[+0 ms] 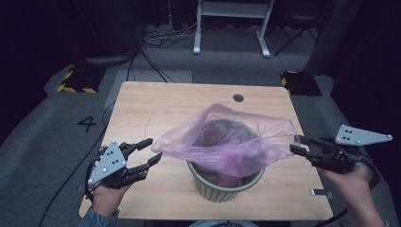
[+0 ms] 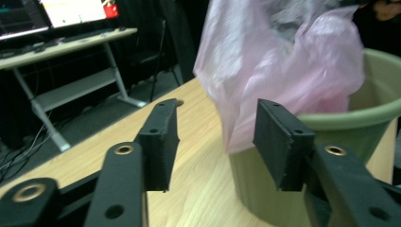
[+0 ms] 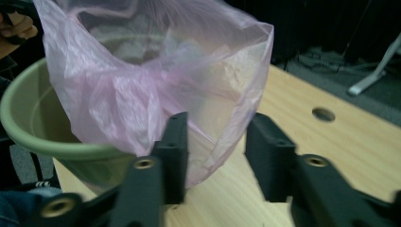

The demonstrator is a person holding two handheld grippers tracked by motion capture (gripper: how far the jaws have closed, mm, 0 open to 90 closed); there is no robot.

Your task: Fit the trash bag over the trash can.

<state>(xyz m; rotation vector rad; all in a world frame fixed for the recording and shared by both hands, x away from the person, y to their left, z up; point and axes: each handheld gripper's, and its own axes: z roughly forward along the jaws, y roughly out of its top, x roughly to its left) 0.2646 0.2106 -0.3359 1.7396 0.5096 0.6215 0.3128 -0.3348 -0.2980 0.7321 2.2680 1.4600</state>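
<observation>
A green ribbed bucket [image 1: 222, 189] stands on the wooden table [image 1: 156, 104] near its front edge. A thin pink plastic bag [image 1: 231, 142] sits in it, its mouth spread wide above the rim. My left gripper [image 1: 153, 149] is open just left of the bag, with its tips close to the bag's left edge. In the left gripper view the bag [image 2: 283, 71] and bucket [image 2: 369, 109] lie ahead, beyond the gap of that gripper [image 2: 217, 142]. My right gripper [image 1: 295, 144] is open at the bag's right edge. In the right gripper view the bag [image 3: 156, 80] hangs just ahead of that gripper [image 3: 215, 151], unpinched.
A round cable hole [image 1: 238, 98] lies near the table's far edge. A small metal clip [image 1: 319, 192] rests at the front right. Beyond the table are a white desk frame [image 1: 231, 23], floor cables and yellow-black striped bases [image 1: 75, 80].
</observation>
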